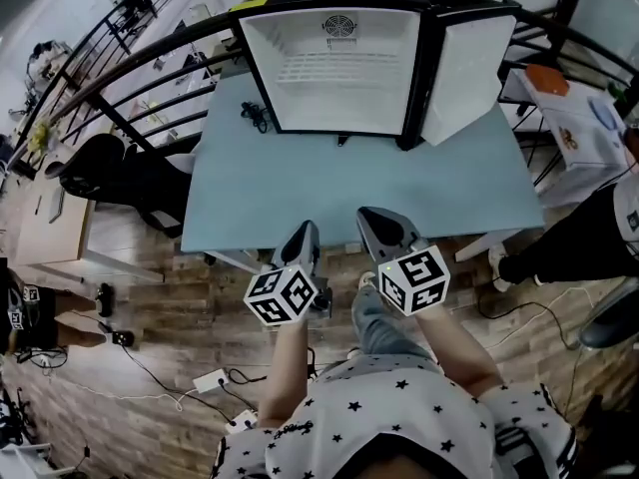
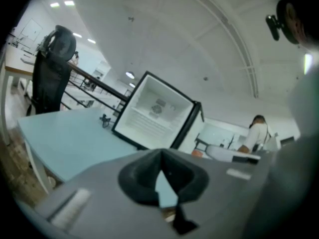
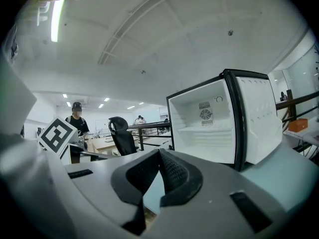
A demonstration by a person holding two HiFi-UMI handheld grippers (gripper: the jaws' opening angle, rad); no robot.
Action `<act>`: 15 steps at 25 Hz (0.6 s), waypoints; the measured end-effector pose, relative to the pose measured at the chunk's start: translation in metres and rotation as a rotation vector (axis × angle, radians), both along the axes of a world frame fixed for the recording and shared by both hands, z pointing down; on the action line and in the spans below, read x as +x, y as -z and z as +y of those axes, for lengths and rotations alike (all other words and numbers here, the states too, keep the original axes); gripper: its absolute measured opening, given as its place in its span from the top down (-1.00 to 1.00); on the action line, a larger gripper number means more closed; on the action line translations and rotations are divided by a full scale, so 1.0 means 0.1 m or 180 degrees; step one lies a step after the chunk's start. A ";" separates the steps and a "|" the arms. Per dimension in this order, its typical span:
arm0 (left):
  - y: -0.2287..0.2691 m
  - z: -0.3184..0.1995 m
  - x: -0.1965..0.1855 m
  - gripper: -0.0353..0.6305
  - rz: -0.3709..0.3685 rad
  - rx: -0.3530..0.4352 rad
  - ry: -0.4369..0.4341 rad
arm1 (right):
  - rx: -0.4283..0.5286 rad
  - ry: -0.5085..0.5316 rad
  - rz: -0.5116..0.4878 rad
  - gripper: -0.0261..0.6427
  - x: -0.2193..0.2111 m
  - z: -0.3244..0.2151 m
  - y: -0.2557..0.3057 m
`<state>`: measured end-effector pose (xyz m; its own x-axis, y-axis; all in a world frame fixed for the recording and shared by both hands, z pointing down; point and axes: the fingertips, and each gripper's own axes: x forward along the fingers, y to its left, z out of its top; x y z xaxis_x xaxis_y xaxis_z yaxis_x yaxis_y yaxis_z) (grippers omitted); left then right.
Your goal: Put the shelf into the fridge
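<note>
The small fridge (image 1: 339,58) stands open at the far side of the light blue table (image 1: 300,188), its door (image 1: 464,73) swung out to the right. A white wire shelf (image 1: 334,71) lies across the inside at mid height; it also shows in the right gripper view as the shelf (image 3: 207,129). My left gripper (image 1: 304,232) and right gripper (image 1: 371,218) hover side by side over the table's near edge, well short of the fridge. Both are shut with nothing between the jaws: the left gripper (image 2: 160,154) and the right gripper (image 3: 159,154) each have their tips touching.
A black cable bundle (image 1: 257,116) lies on the table left of the fridge. A black office chair (image 1: 100,163) stands at the table's left end, before a dark railing (image 1: 150,68). A person (image 1: 589,228) stands to the right. A power strip (image 1: 210,379) and cables lie on the wooden floor.
</note>
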<state>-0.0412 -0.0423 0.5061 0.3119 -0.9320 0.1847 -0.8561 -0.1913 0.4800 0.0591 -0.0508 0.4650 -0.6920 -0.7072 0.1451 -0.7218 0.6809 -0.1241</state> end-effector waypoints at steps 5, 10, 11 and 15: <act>0.06 0.34 0.08 0.88 -0.0067 0.0029 -0.0096 | -0.0005 0.0027 0.0045 0.86 -0.02 0.35 -0.03; 0.10 0.61 0.10 0.88 -0.0044 0.0070 -0.0139 | 0.0017 0.0083 0.0097 0.86 -0.06 0.66 -0.03; 0.10 0.66 0.11 0.88 -0.0053 0.0072 -0.0147 | 0.0015 0.0084 0.0090 0.86 -0.05 0.71 -0.03; 0.09 0.84 0.14 0.88 -0.0069 0.0055 -0.0175 | -0.0025 0.0074 0.0071 0.86 -0.02 0.88 -0.07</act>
